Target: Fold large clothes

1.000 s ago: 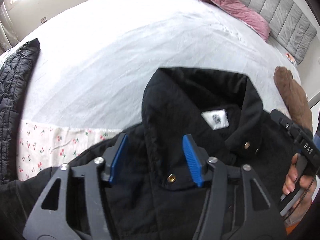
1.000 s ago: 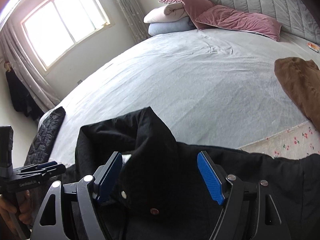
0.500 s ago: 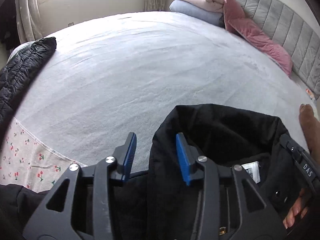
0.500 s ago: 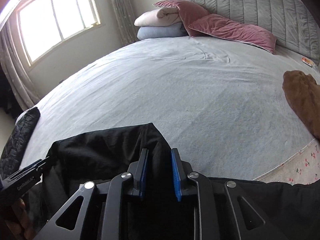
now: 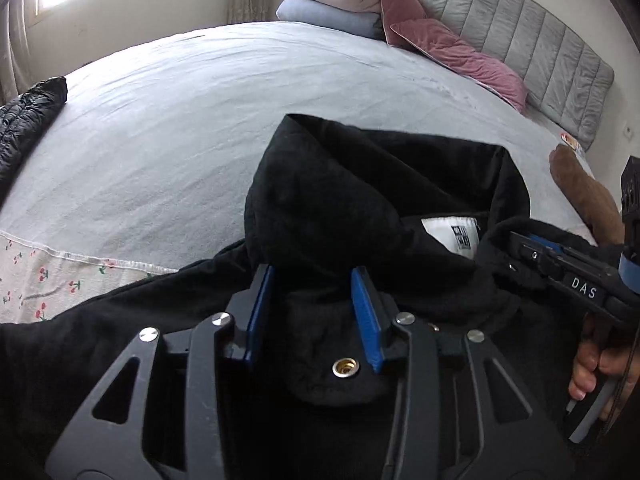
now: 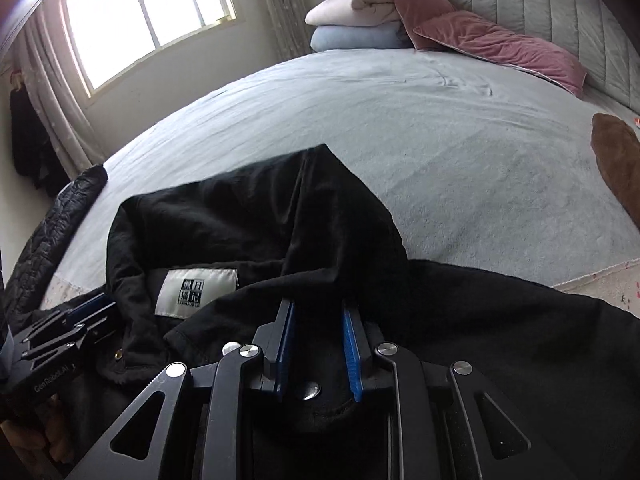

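- A black hooded coat (image 5: 360, 208) lies at the near edge of the bed (image 5: 168, 128), hood pointing toward the headboard (image 5: 532, 36), its body spreading to both sides under the cameras.
- The white neck label (image 6: 196, 290) shows inside the open collar, between the two grippers.
- The left gripper (image 5: 312, 312) sits at the left side of the collar; its blue fingers (image 5: 366, 312) are partly apart with a fold of black cloth bunched between them, and a brass snap (image 5: 346, 368) lies just behind. Whether they press on the cloth I cannot tell.
- The right gripper (image 6: 318, 350) sits at the right side of the collar; its fingers (image 6: 352, 352) stand narrow, with black cloth between the pads and a silver snap (image 6: 310, 391) at their base. Whether they actually pinch the cloth is also unclear.
- Each gripper appears at the edge of the other's view, close beside the collar.
- A black quilted jacket (image 6: 48, 240) lies at the left edge of the bed, apart from the coat.
- A brown garment (image 6: 616, 160) lies at the right edge of the bed.
- Two folded blankets (image 6: 356, 24), pale over light blue, are stacked at the head of the bed, touching pink velvet pillows (image 6: 500, 46).
- A cherry-print sheet (image 5: 60, 284) shows below the grey cover's edge.
- A window (image 6: 152, 12) lights the room from the left.
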`<state>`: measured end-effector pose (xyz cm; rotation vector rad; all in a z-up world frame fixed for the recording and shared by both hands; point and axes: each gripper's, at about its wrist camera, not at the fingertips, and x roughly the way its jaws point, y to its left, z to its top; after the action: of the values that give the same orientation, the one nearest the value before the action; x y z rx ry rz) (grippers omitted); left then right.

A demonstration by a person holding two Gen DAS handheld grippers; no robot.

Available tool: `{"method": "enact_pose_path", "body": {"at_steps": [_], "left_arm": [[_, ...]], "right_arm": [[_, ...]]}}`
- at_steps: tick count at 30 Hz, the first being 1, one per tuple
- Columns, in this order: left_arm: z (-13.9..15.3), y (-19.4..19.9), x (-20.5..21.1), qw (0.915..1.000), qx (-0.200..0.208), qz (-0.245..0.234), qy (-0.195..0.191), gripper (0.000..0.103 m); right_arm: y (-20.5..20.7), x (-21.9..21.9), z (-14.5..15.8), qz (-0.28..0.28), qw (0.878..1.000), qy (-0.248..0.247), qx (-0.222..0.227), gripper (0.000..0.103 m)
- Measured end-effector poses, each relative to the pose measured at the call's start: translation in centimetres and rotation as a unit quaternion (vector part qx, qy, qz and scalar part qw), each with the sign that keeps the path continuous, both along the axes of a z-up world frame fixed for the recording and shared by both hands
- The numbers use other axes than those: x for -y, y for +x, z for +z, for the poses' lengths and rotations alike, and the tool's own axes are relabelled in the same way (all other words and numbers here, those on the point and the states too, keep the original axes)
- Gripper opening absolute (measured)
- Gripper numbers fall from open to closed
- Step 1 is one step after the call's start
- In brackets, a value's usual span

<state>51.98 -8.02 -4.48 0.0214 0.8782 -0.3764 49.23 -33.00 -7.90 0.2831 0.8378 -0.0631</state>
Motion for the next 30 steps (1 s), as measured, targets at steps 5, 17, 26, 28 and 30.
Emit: {"method": "enact_pose_path", "body": {"at_steps": [5,17,26,28,30], "left_arm": [[1.1,-1.1,0.2,0.9995,0.007,0.016,0.028,0.058],[10.6,-14.4,-4.9,0.999,-0.015,0.001,0.042,0.085],[13.7,-26.0,-8.4,0.9995,-0.021,0.009,0.023,0.086],[13.9,-28.2,-9.0,0.9997,-0.007,0.011,0.02,0.086],[13.8,-29.9,-9.6,0.9998,-0.001,0.016,0.008,0.087]], "right_arm": [[-0.9,-0.8,0.7,-0.001,1.0,-0.018,0.0,0.026],[-16.5,0.9,10.8,-0.048,0.999,-0.006,-0.005,0.073],[-28.4,7.4,12.6,-0.125,0.992,-0.001,-0.009,0.077],[-30.8,9.6,12.5,-0.157,0.988,0.009,-0.006,0.077],[-33.1,11.7,12.3,-0.186,0.982,0.027,-0.001,0.077]]}}
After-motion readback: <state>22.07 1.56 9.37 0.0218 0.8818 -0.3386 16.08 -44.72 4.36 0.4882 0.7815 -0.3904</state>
